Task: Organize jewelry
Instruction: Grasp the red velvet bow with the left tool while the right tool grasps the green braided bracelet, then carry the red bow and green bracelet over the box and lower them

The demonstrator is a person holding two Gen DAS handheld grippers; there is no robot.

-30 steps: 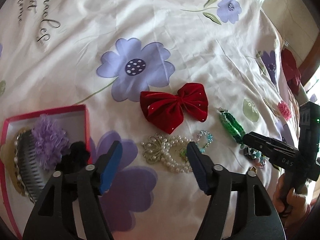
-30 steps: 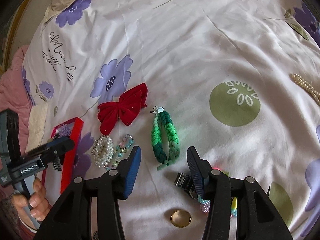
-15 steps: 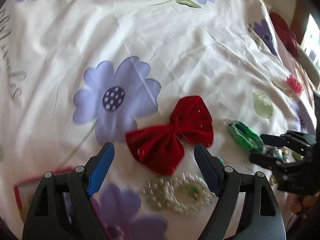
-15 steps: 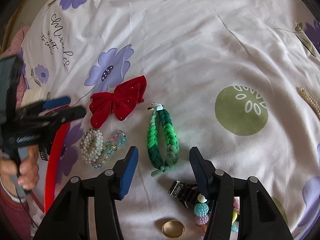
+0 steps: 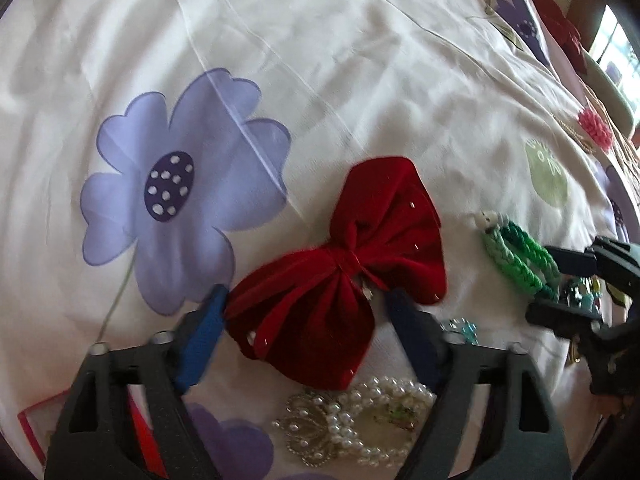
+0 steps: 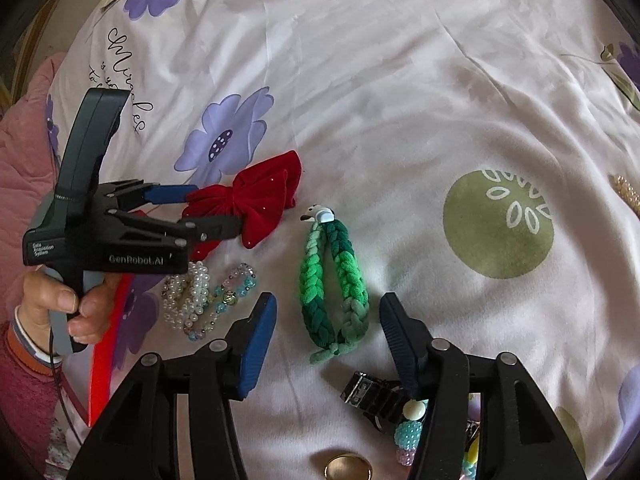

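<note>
A red velvet bow [image 5: 344,280] lies on the flowered bedsheet. My left gripper [image 5: 304,304] is open with its blue fingers on either side of the bow's near half, at the cloth's edges. The right wrist view shows the bow [image 6: 256,204] between the left gripper's fingers [image 6: 192,208]. My right gripper [image 6: 328,320] is open and empty, its fingers either side of a green braided band [image 6: 332,280], which also shows in the left wrist view [image 5: 520,256]. A pearl piece [image 5: 360,416] lies just in front of the left gripper.
A red-rimmed box [image 6: 108,344] sits at the left. Pearl and pastel bead bracelets [image 6: 208,300] lie beside it. A black clip [image 6: 372,396], beaded pieces [image 6: 412,436] and a gold ring [image 6: 348,468] lie near my right gripper. A pink flower piece [image 5: 596,124] lies far right.
My left gripper has moved forward from the box side to the red bow, which now sits between its open fingers. My right gripper has edged closer over the green band.
</note>
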